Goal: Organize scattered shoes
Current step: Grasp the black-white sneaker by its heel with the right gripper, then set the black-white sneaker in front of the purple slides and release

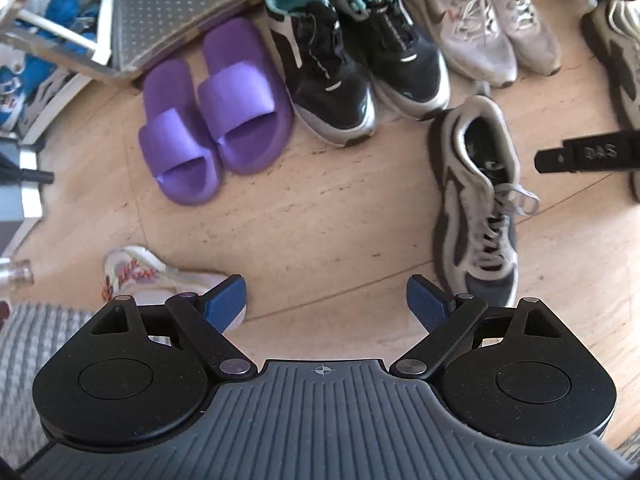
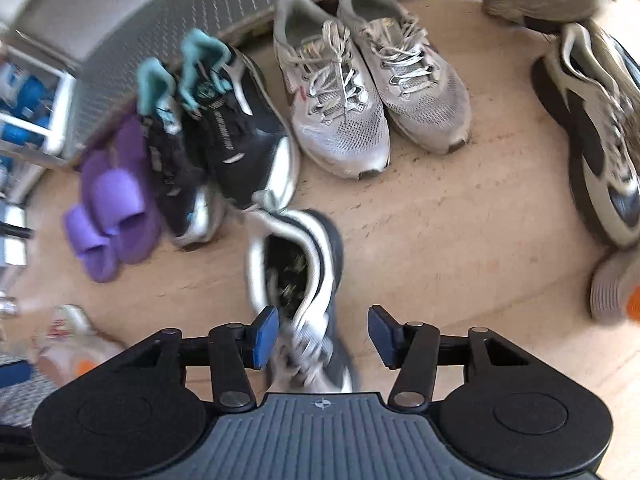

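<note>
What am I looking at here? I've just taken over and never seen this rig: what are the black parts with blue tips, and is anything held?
Each picture comes from a camera on a handheld gripper, looking along its two blue-tipped fingers. The left gripper is open over bare floor. The right gripper is open too, its fingers either side of a grey sneaker; nothing is held. By the metal step stand purple slides, black sneakers and pale sneakers in pairs. The grey sneaker's likely mate lies apart, far right.
</note>
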Demonstrator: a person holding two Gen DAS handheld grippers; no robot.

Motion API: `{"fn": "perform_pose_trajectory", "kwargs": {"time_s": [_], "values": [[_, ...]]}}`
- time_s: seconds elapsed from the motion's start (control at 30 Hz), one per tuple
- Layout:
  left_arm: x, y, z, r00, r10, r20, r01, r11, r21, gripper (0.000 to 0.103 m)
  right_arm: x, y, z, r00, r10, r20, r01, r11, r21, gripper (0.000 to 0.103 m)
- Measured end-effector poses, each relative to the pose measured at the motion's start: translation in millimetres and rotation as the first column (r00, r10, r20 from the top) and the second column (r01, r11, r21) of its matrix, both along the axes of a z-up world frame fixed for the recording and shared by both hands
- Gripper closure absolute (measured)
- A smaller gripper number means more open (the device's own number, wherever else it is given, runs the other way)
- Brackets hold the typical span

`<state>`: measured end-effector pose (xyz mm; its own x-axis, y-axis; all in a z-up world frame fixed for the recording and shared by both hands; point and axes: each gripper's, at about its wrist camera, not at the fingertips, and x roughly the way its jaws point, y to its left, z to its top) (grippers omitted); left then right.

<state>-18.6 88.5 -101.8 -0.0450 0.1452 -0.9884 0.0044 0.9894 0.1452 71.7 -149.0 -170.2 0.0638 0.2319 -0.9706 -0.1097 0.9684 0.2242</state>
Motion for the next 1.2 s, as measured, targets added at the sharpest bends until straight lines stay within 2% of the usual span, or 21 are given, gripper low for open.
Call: {"fn": "perform_pose_trajectory", "kwargs": {"time_s": [0.1, 0.17, 0.3, 0.37, 0.4, 0.43, 0.47, 0.63, 0.73, 0.87, 0.93, 1.0, 1.07, 1.2], "values": [[16.2, 21.3, 5.8, 0.992, 0.123, 0.015, -0.121, 0.989, -0.087, 0.012, 2.5, 9.1, -27.9, 1.0, 0.01, -0.02, -0.011, 1.0, -0.024, 0.054], [25.7, 38.0, 17.2, 0.984, 0.171, 0.055, -0.162, 0.977, -0.135, 0.012, 4.7, 13.4, -45.8, 0.999, -0.015, -0.047, 0.014, 0.999, -0.03, 0.054], [29.3, 57.3, 21.7, 0.979, 0.179, 0.093, -0.174, 0.983, -0.06, 0.012, 3.4, 19.2, -75.7, 0.995, -0.076, -0.071, 0.069, 0.993, -0.096, 0.055], [27.6, 64.9, 22.3, 0.976, 0.195, 0.1, -0.191, 0.981, -0.04, 0.012, 1.3, 21.9, -86.6, 0.991, -0.102, -0.085, 0.092, 0.989, -0.115, 0.04], [26.5, 69.5, 23.4, 0.973, 0.207, 0.106, -0.204, 0.978, -0.034, 0.012, -2.8, 22.6, -83.3, 0.989, -0.106, -0.099, 0.097, 0.991, -0.095, 0.043], [25.1, 74.9, 24.8, 0.969, 0.221, 0.114, -0.219, 0.975, -0.027, 0.012, -6.9, 23.4, -80.1, 0.988, -0.11, -0.112, 0.102, 0.992, -0.075, 0.075], [23.9, 79.0, 26.7, 0.965, 0.231, 0.121, -0.23, 0.973, -0.023, 0.012, -11.0, 24.1, -76.8, 0.986, -0.114, -0.126, 0.107, 0.993, -0.056, 0.079], [21.9, 95.5, 46.1, 0.943, 0.28, 0.181, -0.279, 0.96, -0.033, 0.012, -31.5, 27.7, -60.6, 0.973, -0.127, -0.194, 0.137, 0.99, 0.042, 0.082], [20.6, 105.1, 61.5, 0.919, 0.319, 0.232, -0.313, 0.948, -0.063, 0.012, -43.8, 32.8, -50.5, 0.966, -0.122, -0.229, 0.147, 0.985, 0.093, 0.083], [17.8, 121.3, 81.1, 0.883, 0.375, 0.282, -0.361, 0.927, -0.102, 0.012, -63.0, 99.1, -32.9, 0.978, 0.069, -0.196, -0.045, 0.991, 0.125, 0.083], [14.8, 128.4, 84.1, 0.871, 0.398, 0.289, -0.382, 0.917, -0.111, 0.012, -63.9, 130.4, -31.2, 0.97, 0.151, -0.19, -0.131, 0.985, 0.115, 0.083], [12.2, 136.0, 84.3, 0.86, 0.422, 0.287, -0.405, 0.907, -0.119, 0.012, -58.5, 160.6, -38.1, 0.955, 0.184, -0.234, -0.163, 0.981, 0.107, 0.083], [9.9, 143.4, 82.8, 0.851, 0.445, 0.279, -0.427, 0.895, -0.124, 0.012, -54.9, 186.8, -44.7, 0.95, 0.196, -0.243, -0.179, 0.98, 0.089, 0.084], [8.5, 153.3, 79.5, 0.836, 0.48, 0.264, -0.464, 0.877, -0.127, 0.012, -44.7, 222.0, -61.1, 0.956, 0.161, -0.246, -0.158, 0.987, 0.032, 0.083]]}}
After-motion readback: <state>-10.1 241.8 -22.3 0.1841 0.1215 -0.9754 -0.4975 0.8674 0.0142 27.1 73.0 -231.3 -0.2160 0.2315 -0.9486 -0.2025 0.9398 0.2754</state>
